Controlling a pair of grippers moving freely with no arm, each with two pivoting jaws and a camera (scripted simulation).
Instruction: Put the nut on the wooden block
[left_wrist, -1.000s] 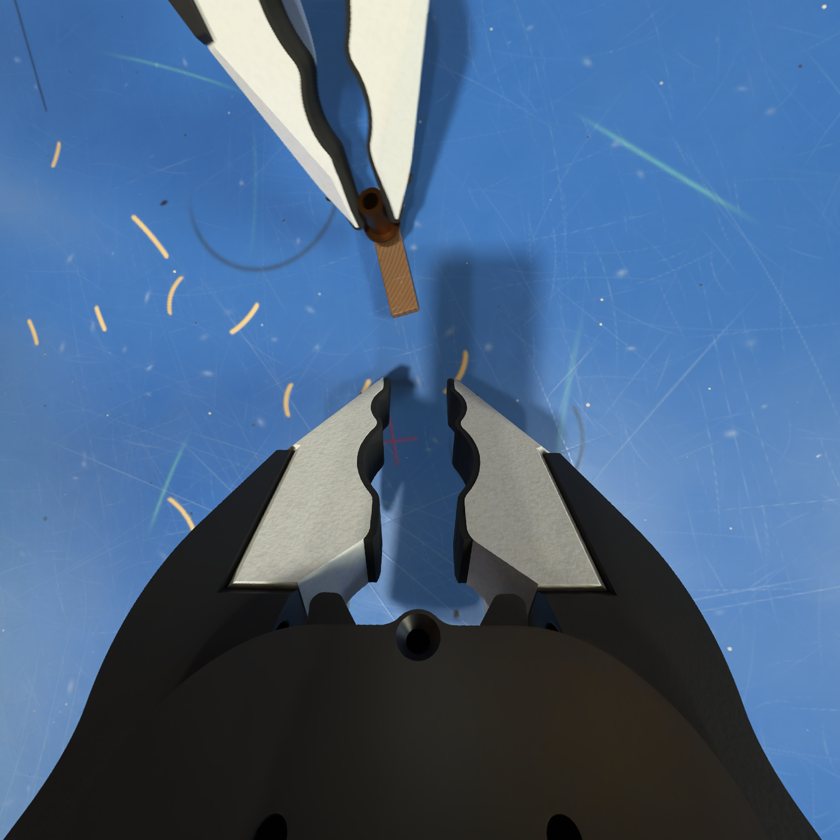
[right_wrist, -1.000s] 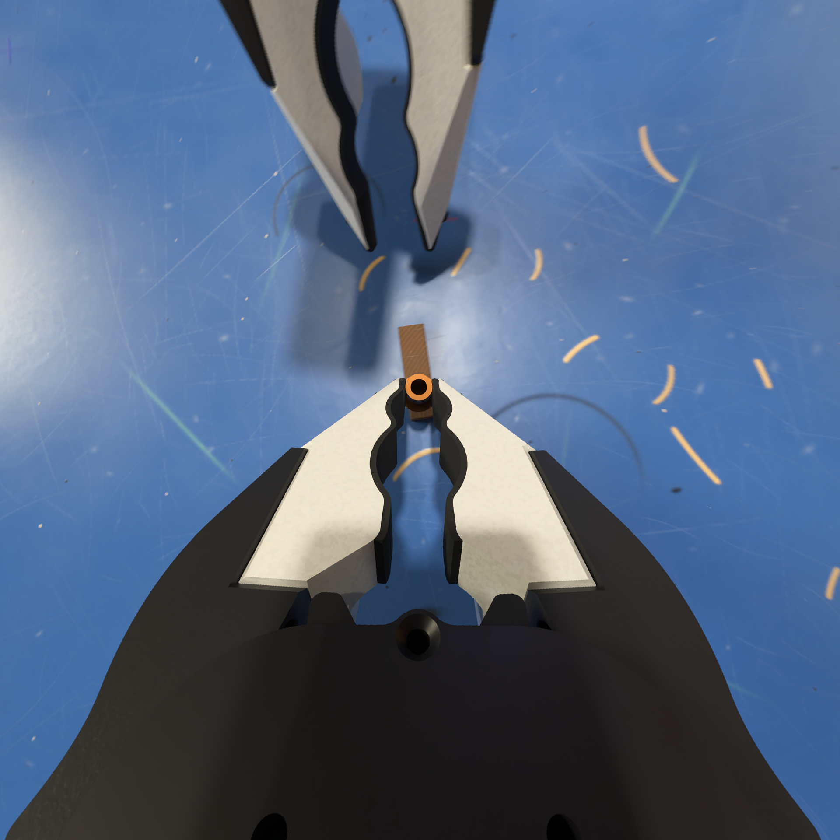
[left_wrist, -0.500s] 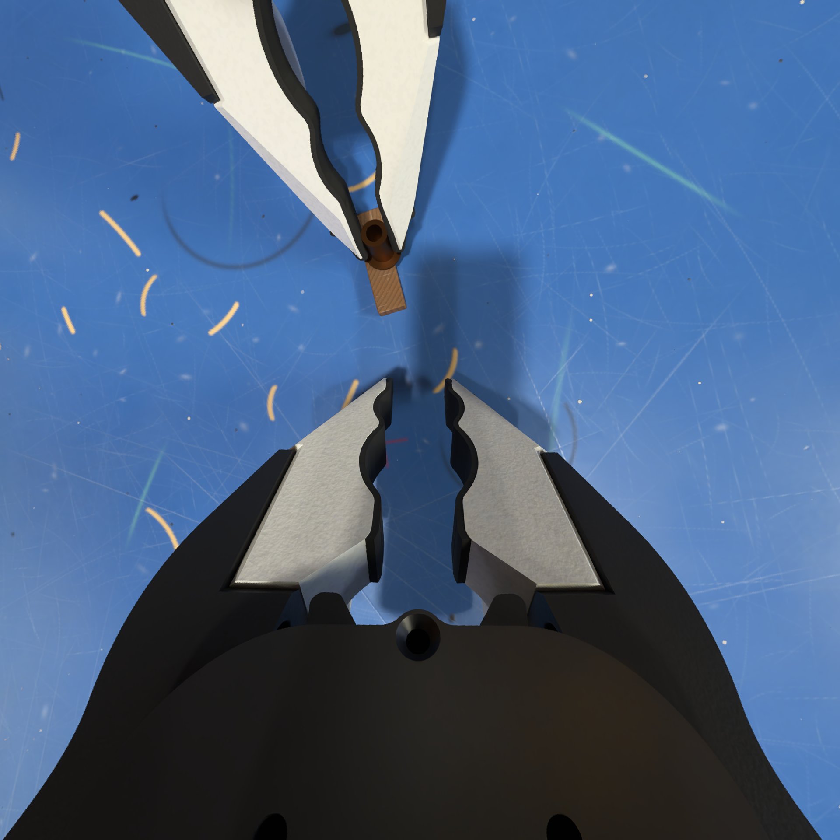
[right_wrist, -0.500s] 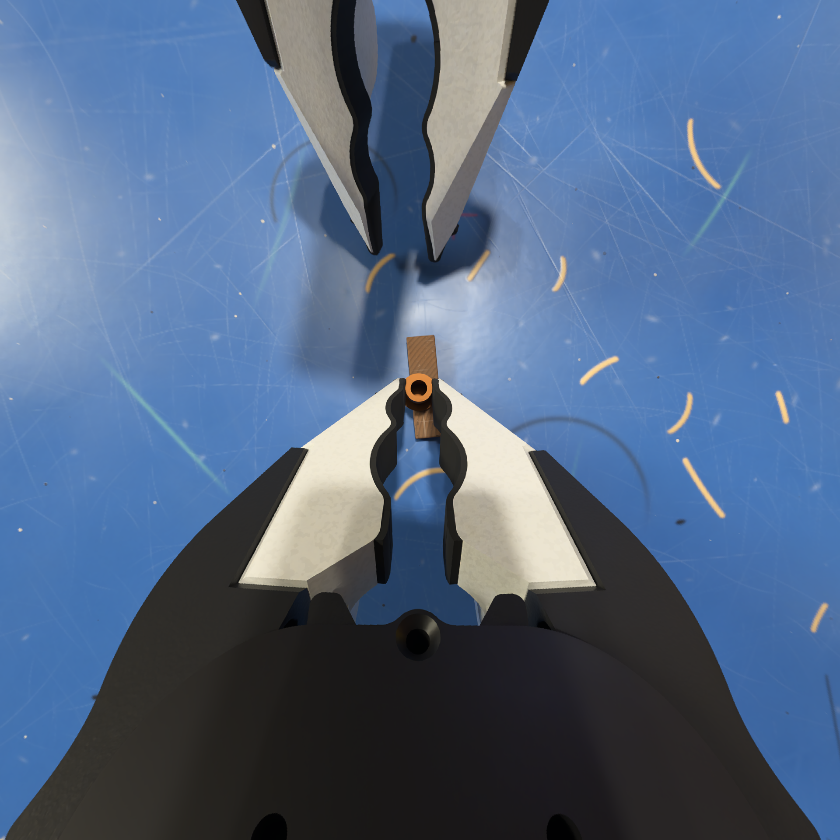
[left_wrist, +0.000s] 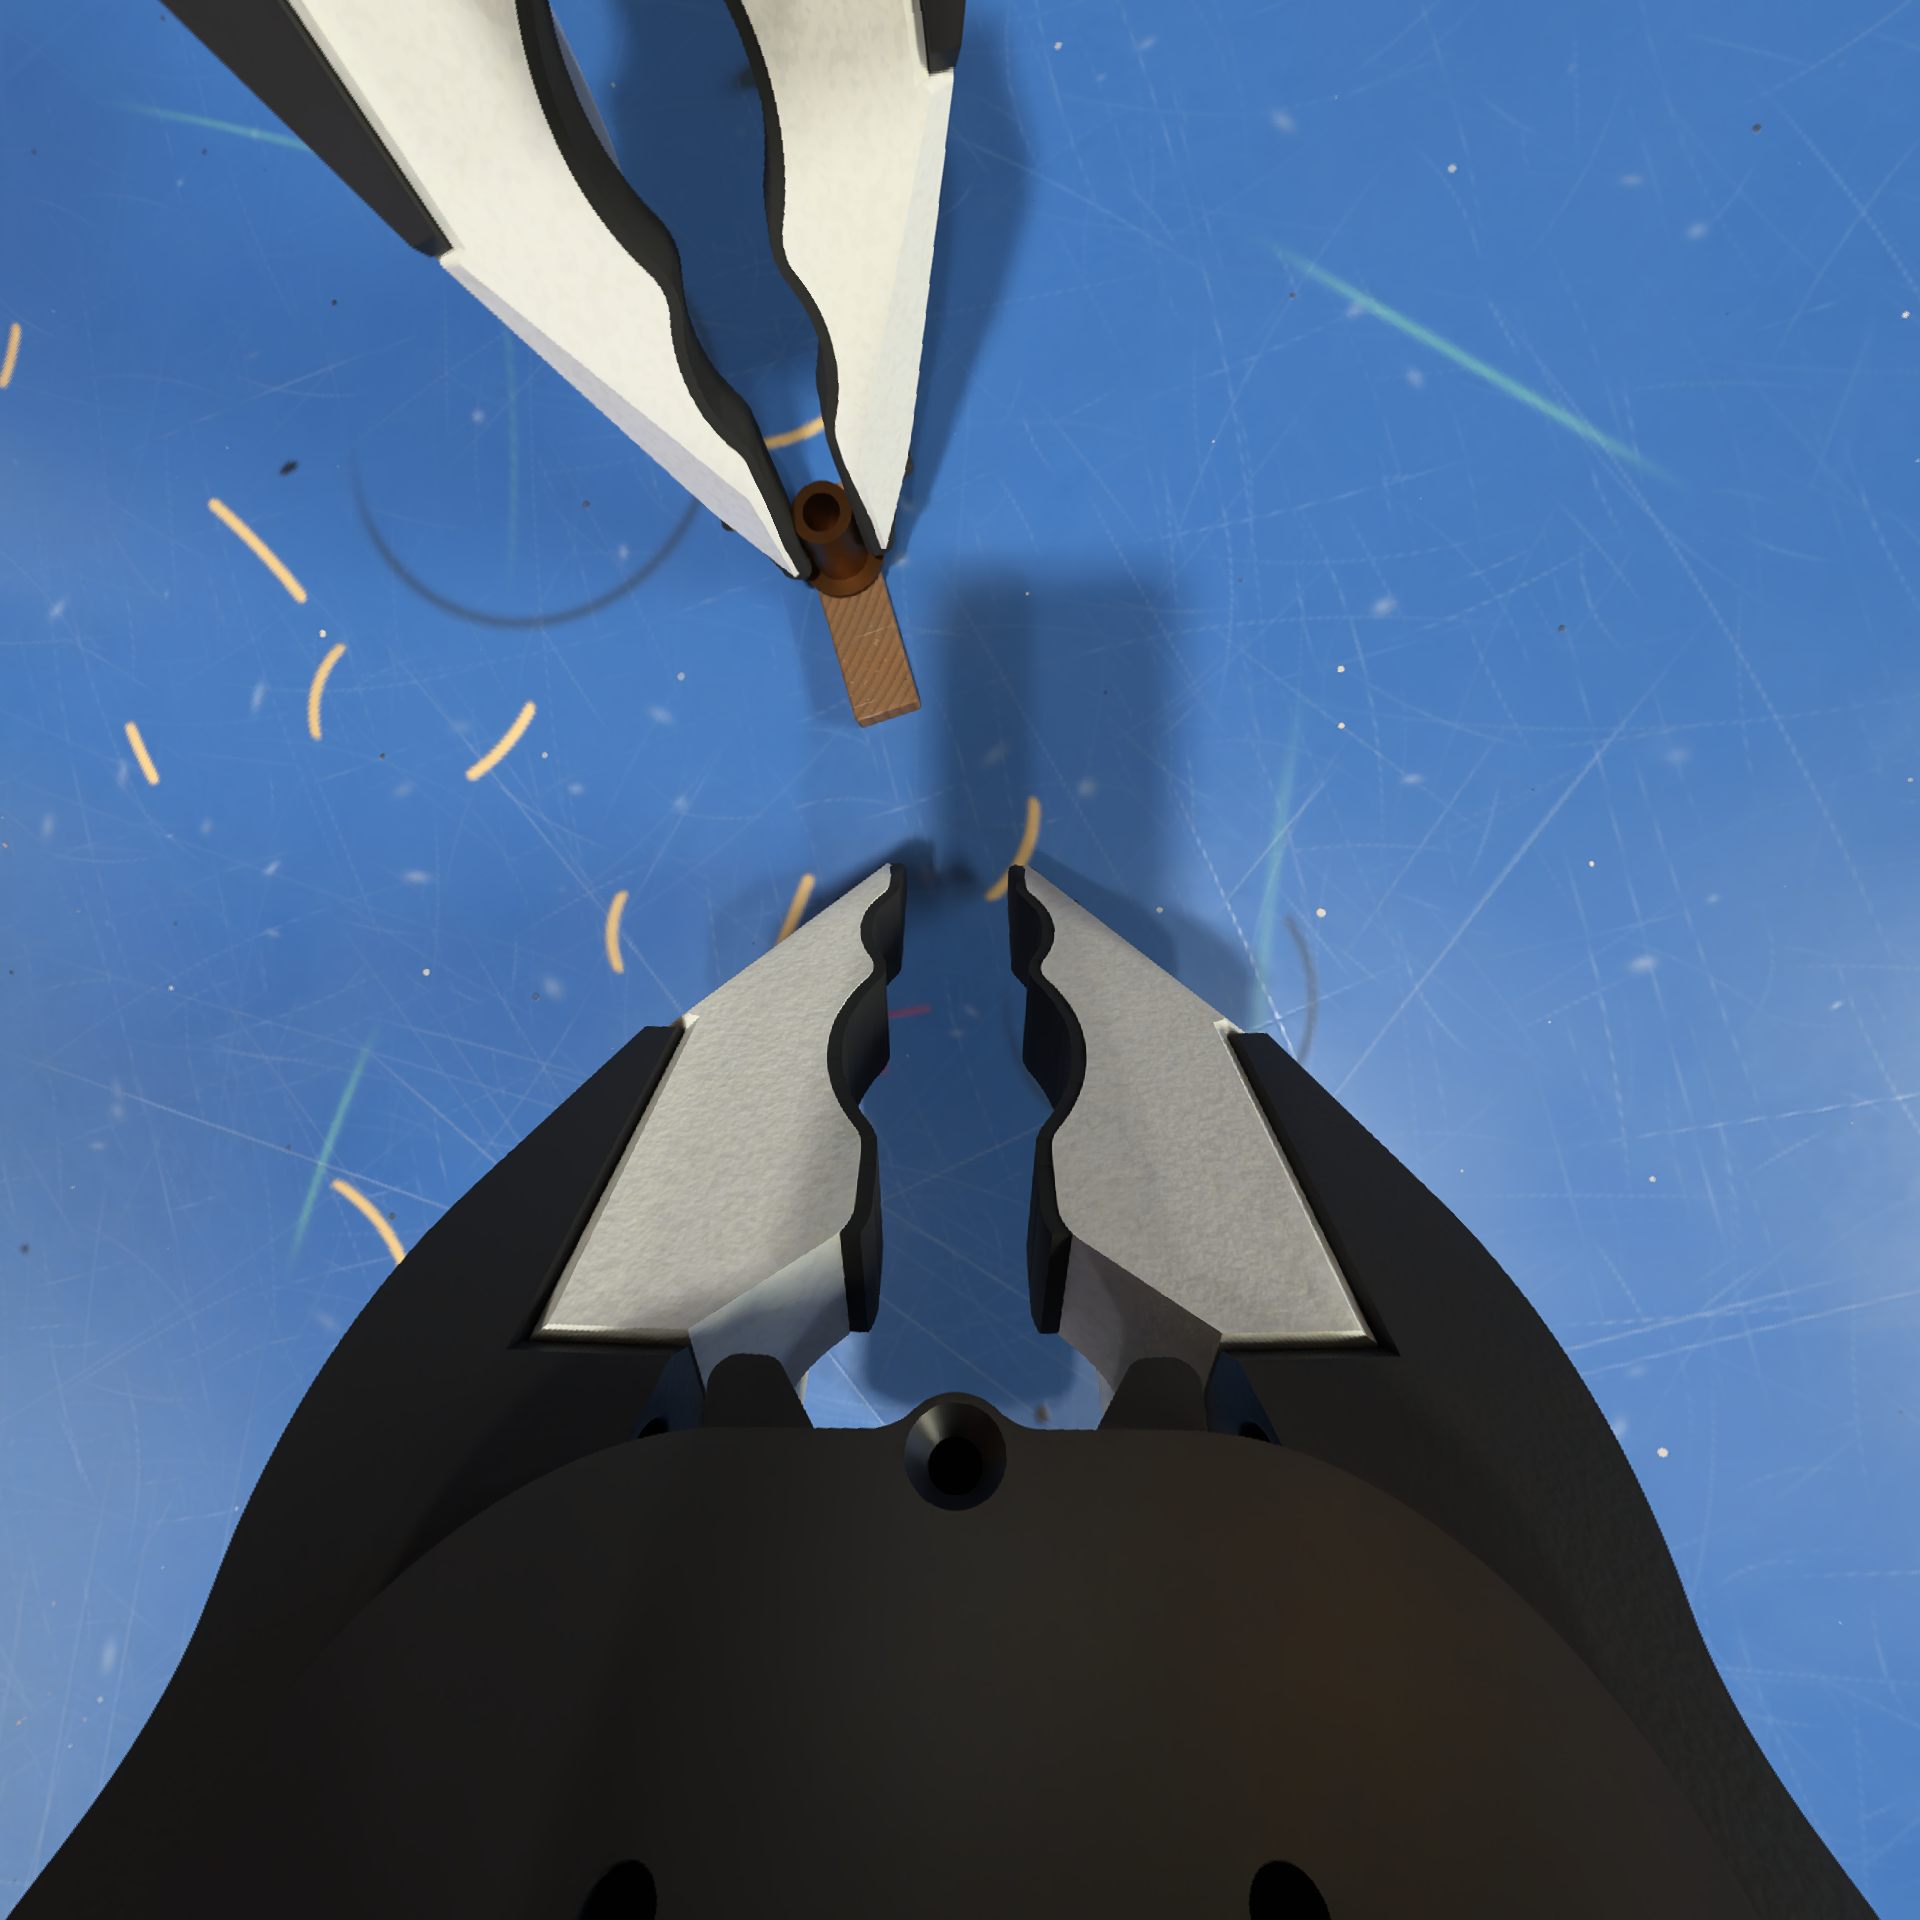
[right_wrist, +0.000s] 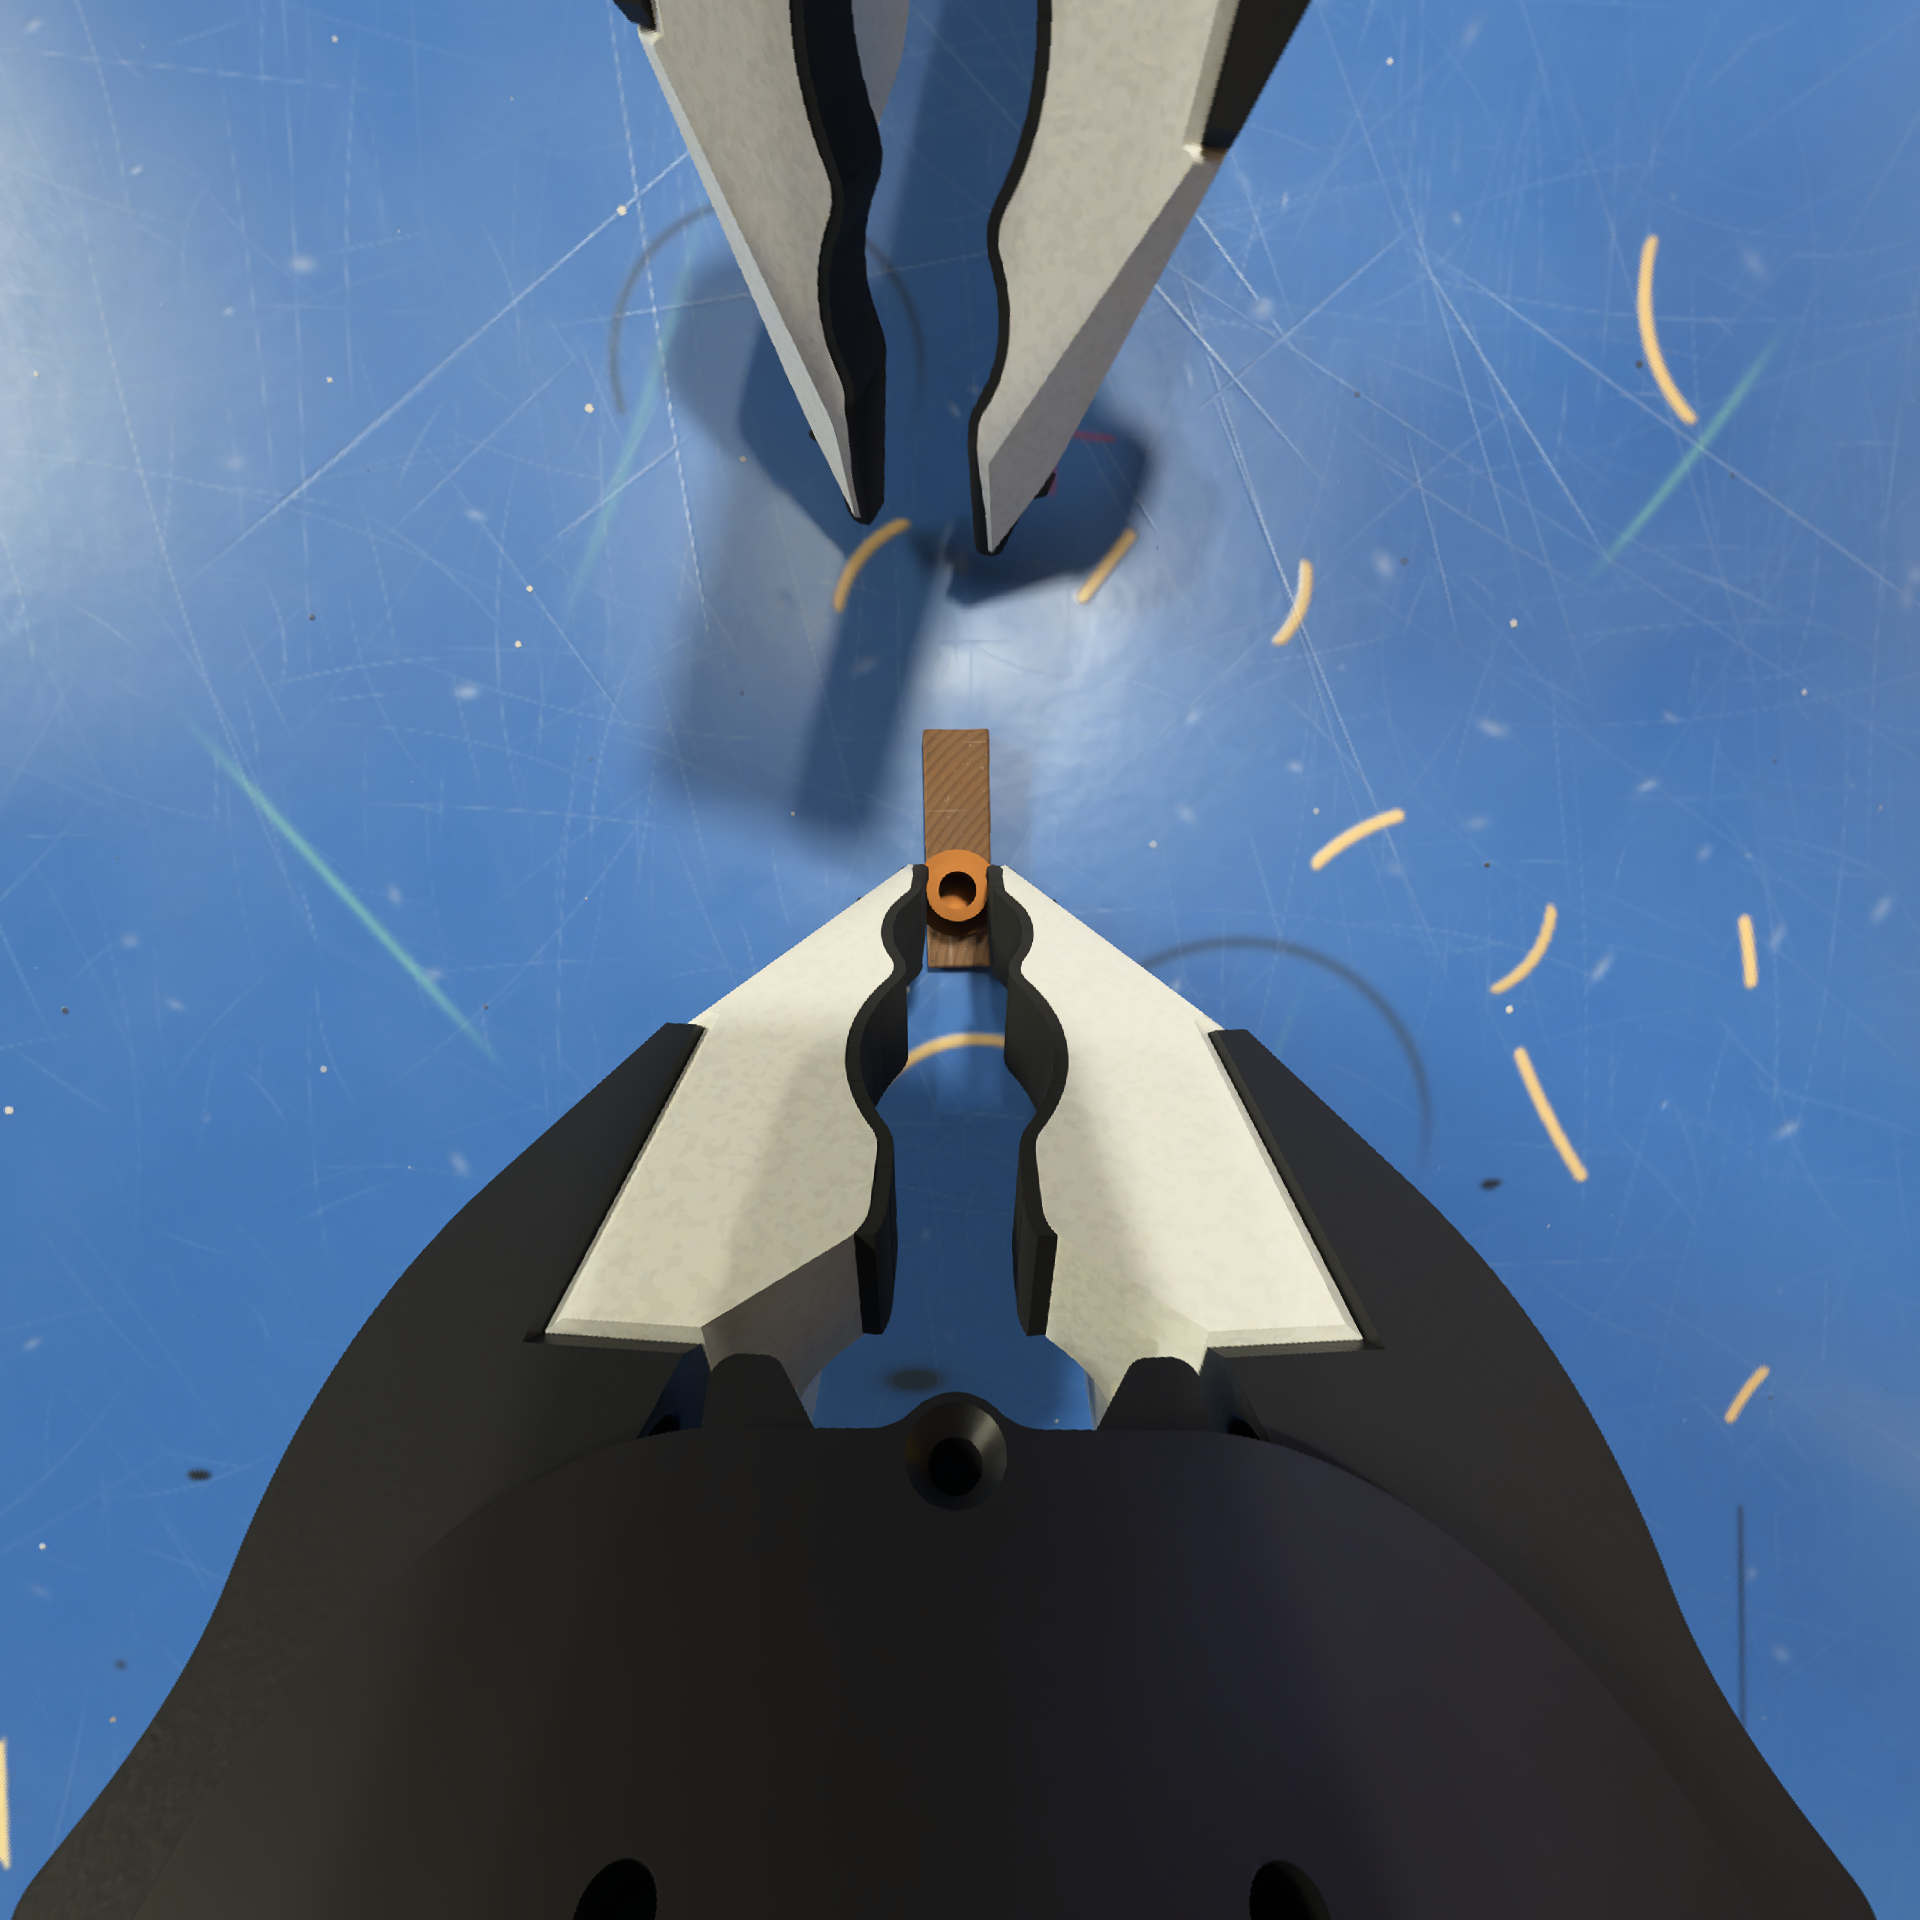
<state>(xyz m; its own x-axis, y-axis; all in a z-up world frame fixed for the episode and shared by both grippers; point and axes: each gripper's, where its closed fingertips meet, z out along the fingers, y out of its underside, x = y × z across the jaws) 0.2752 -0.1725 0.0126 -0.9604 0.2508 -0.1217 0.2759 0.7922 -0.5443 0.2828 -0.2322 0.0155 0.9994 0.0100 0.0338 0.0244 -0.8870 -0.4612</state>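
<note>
Sitting between the right gripper's (right_wrist: 956, 885) closed fingertips, the orange nut (right_wrist: 956, 889) is over the near end of the wooden block (right_wrist: 956, 790) on the blue table (right_wrist: 312, 1039). Left gripper (left_wrist: 956, 878): parted, empty, well apart from the block.

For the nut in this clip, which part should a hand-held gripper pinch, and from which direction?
Pinch the nut across its round barrel, coming from above along its bore, as the right hand-held gripper does. The flange at its base faces the wooden block, so the narrower barrel is left free between the fingertips.
</note>
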